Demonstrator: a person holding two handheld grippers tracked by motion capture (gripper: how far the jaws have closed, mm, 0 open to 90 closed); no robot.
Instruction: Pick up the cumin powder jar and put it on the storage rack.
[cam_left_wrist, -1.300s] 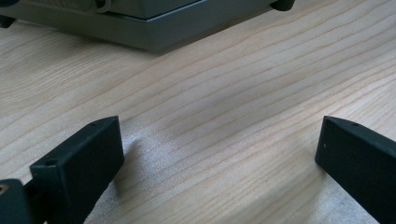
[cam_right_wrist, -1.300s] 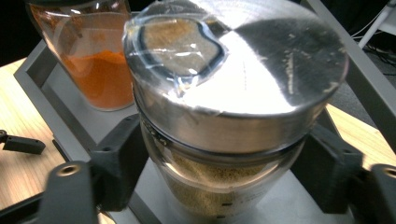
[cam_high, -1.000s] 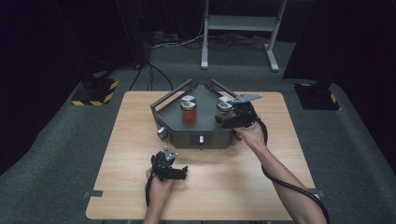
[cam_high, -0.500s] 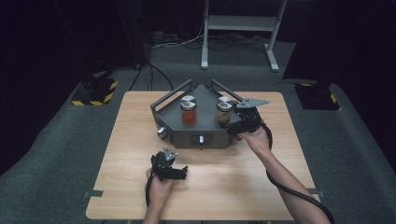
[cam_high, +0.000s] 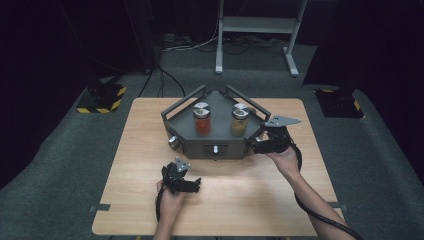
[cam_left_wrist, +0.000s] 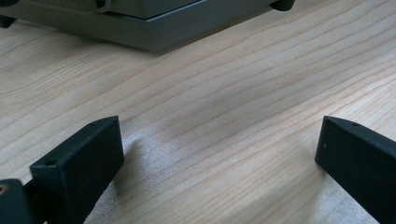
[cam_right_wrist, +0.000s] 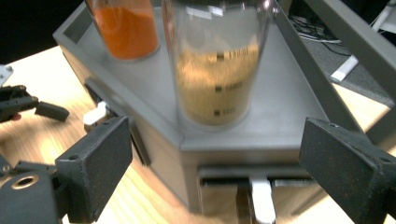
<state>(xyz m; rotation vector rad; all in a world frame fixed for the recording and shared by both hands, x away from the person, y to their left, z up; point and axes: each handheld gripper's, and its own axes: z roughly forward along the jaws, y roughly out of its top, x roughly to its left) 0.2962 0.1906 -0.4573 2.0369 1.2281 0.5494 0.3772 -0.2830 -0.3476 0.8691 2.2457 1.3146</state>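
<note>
The right claw (cam_right_wrist: 219, 172) stands spread before the grey metal tray's (cam_high: 197, 146) small white drawer pull (cam_right_wrist: 262, 198) — a stiff, slim tab, probably slippery, best pinched across its sides. Left claw (cam_left_wrist: 219, 154) rests spread on the wooden surface (cam_high: 250, 190) nearer the person than the tray.

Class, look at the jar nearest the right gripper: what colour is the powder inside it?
Tan, a yellowish brown, in the clear glass jar; the right gripper view shows it best.

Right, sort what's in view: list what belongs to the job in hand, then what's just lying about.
In the job:
- right gripper, open
- jar of tan powder
- grey tray with drawer handle

Lying about:
- left gripper, open on the table
- jar of orange powder
- metal stand behind
</note>
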